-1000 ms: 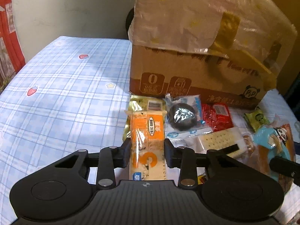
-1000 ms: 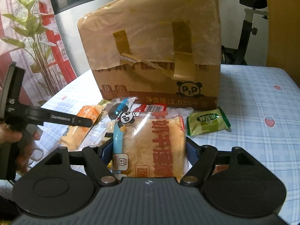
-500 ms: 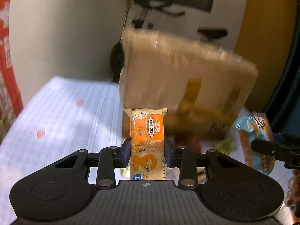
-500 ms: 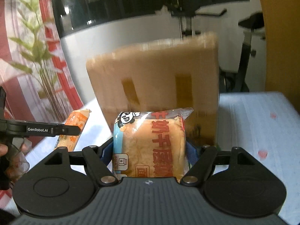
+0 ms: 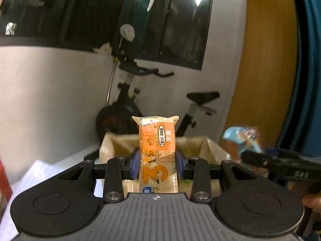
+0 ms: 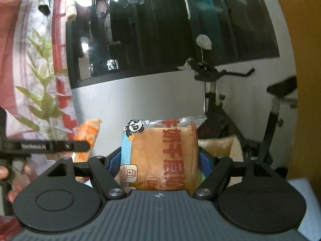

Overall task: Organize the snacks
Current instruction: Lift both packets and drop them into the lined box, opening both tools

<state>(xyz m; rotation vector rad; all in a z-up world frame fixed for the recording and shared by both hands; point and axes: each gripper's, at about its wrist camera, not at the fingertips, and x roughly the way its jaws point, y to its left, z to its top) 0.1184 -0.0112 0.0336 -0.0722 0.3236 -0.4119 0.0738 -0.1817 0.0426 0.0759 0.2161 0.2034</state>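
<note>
Left tongs [image 5: 157,165]: level, pointing forward, raised; 2 blue-padded fingers [image 5: 135,165] pressed against both sides of an upright orange pack [image 5: 157,156].
Left tongs from the right wrist view [image 6: 80,146]: 1 black finger reaches in from the left edge, pack end showing past it.
Left hand [image 6: 5,172]: fingertips at the left edge, on the handle.
Right tongs [image 6: 160,164]: level, raised; 2 fingers [image 6: 204,164] clamped on a bread pack [image 6: 160,152].
Right hand [image 5: 313,201]: partly visible at the right edge, blurred.
</note>
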